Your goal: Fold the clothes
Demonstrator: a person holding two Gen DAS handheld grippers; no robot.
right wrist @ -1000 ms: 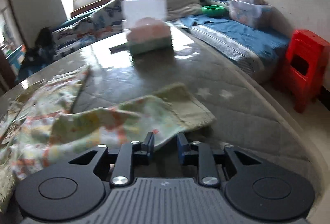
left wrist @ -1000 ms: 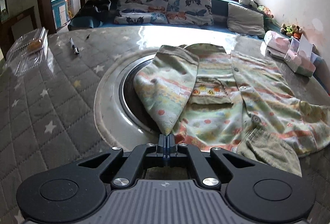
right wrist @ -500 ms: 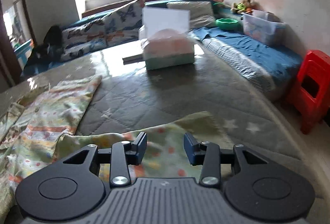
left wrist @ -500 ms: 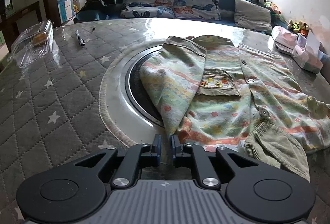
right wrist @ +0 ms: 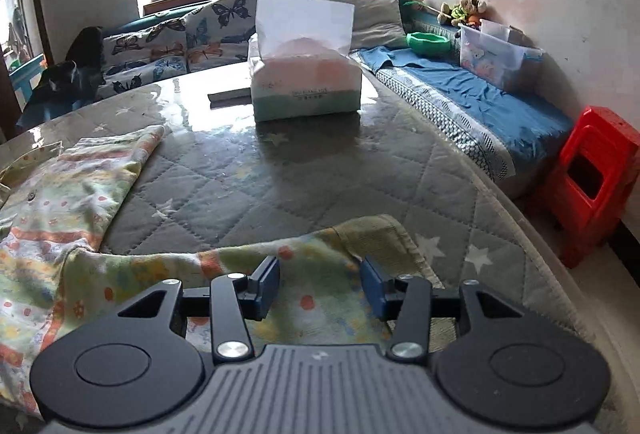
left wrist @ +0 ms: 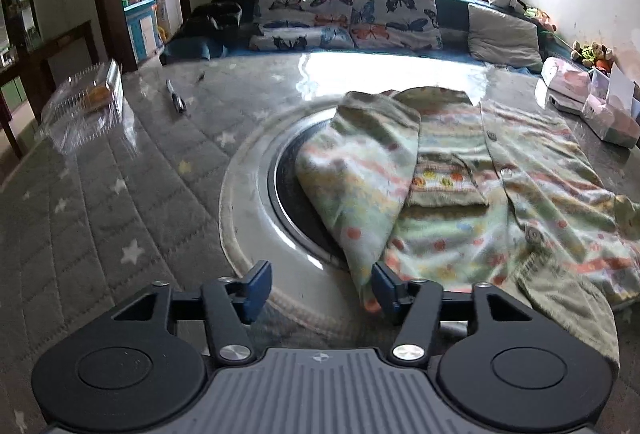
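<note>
Covering the round table (left wrist: 120, 194): quilted, star-printed grey cloth (right wrist: 304, 186).

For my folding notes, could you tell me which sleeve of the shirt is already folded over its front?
The sleeve by the left claw, folded across the shirt; the other sleeve lies outstretched under the right claw.
</note>
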